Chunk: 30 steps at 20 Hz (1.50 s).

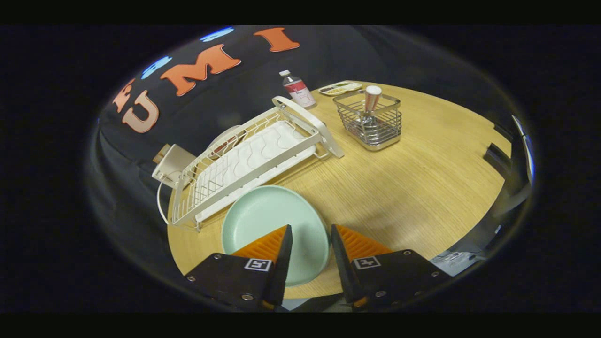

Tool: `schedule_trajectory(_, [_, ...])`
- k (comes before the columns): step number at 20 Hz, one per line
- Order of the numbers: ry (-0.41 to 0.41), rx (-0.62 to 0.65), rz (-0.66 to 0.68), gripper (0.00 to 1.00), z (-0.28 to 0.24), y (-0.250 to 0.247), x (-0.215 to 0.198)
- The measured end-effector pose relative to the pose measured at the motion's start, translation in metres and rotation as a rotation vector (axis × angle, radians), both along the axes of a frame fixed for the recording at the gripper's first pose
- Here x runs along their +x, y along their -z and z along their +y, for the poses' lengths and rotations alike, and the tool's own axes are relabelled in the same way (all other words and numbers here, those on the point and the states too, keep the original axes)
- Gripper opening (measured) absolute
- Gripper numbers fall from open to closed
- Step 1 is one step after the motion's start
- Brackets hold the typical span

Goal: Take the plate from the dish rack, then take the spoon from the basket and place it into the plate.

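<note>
One plate (274, 225): round, pale mint green, plain and glossy, with a shallow raised rim. Flat on the wooden table (422, 178), just in front of the rack (249, 159), its far edge near the rack's front rail. Partly covered on the near side by the fingers.

Gripper (311, 232) above the plate's near right part, fingers spread with a clear gap between the tips, nothing pinched. Left fingertip over the plate, right fingertip at the plate's right rim, over the wood. Cannot tell whether either tip touches the plate.

One rack: white wire frame with a white ribbed drain tray inside, a broad handle loop at its far end, lying slantwise across the table's left part. Behind its left end, a pale boxy thing (171, 164) with a thin cord, half hidden; kind unclear.

One basket (371, 122): square, shiny metal wire, standing well beyond the fingers, to the right of the rack's far end. One spoon (372, 105) upright inside it, pale handle end sticking above the rim, bowl down among the wires.

One bottle (296, 89) beyond the rack's far end: clear with a white cap and a red-and-white label, print too small to read. One flat tray (340, 88) with coloured patches beside it, at the table's far edge, behind the basket.

No legible writing on the plate, rack or basket.
</note>
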<state>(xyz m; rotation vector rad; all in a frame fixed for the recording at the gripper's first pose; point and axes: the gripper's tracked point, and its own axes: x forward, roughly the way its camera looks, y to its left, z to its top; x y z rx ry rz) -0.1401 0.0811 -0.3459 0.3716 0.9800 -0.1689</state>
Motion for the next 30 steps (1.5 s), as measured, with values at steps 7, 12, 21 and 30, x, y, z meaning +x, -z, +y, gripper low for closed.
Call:
schedule_trajectory(7, [-0.016,-0.161,-0.058,0.99,-0.055,-0.027,0.017])
schedule_trajectory(12, [-0.025,-0.327,-0.125,0.99,-0.103,-0.056,0.038])
schedule_trajectory(21, [-0.143,-0.545,-0.277,0.90,-0.124,-0.095,0.089])
schedule_trajectory(30, [-0.194,-0.516,-0.226,0.27,-0.125,-0.059,0.117])
